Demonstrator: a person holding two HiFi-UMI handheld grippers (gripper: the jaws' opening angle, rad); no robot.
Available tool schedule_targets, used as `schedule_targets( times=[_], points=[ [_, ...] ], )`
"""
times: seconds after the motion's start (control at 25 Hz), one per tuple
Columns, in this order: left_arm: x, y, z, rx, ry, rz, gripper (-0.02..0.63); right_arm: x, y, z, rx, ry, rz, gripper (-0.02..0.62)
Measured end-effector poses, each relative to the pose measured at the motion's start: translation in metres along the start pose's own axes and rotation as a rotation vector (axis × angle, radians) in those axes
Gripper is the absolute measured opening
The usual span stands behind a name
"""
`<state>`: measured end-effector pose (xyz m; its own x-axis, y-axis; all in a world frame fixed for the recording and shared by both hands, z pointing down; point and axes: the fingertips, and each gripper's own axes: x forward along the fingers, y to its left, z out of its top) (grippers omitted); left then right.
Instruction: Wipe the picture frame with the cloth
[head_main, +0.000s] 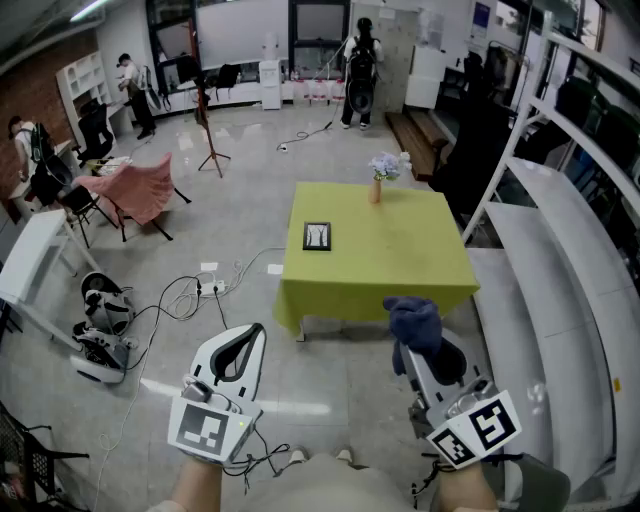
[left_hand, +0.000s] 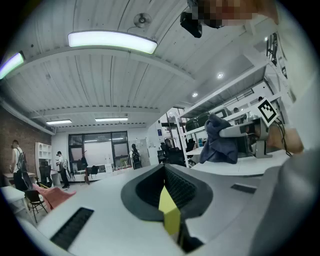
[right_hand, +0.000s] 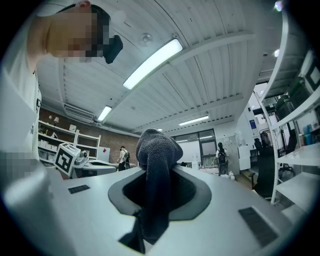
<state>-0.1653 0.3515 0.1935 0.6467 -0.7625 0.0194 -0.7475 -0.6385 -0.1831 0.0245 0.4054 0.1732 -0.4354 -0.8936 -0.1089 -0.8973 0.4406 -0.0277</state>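
Left gripper (head_main: 250, 338): it is being held low at the left of the head view, above the floor and on the near side of the table. Its jaws are being pressed together, and nothing is being clamped between them. In the left gripper view only a thin yellow-green strip is being seen in the slit.

Right gripper (head_main: 413, 338): it is being held at the right of the head view, just before the near edge of the table. Its jaws are being closed on the cloth.

Cloth (head_main: 414, 318): it is dark blue-grey and is being gripped in the right gripper. One bunch is being pushed up above the jaw tips, and a tail is hanging down through the opening of the jaws.

Picture frame (head_main: 317, 236): it is lying flat on the table, near the left edge. It is well apart from both grippers and is not being touched by the cloth.

Table (head_main: 400, 270): it is being covered by a yellow-green tablecloth.

Vase of flowers (head_main: 376, 178): it is standing upright near the far edge of the table, apart from the frame.

Cables (head_main: 190, 295): they are lying on the floor, to the left of the table.
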Motion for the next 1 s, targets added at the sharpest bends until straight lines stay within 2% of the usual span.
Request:
schedule_targets(
  times=[0.56, 1.0],
  points=[
    [0.032, -0.032, 0.003, 0.013, 0.03, -0.012, 0.008, -0.015, -0.042, -0.01, -0.007, 0.036, 0.005, 0.087],
    [0.058, -0.07, -0.005, 0.018, 0.063, 0.026, 0.008, -0.041, -0.088, -0.028, 0.019, 0.047, 0.03, 0.087]
  ],
)
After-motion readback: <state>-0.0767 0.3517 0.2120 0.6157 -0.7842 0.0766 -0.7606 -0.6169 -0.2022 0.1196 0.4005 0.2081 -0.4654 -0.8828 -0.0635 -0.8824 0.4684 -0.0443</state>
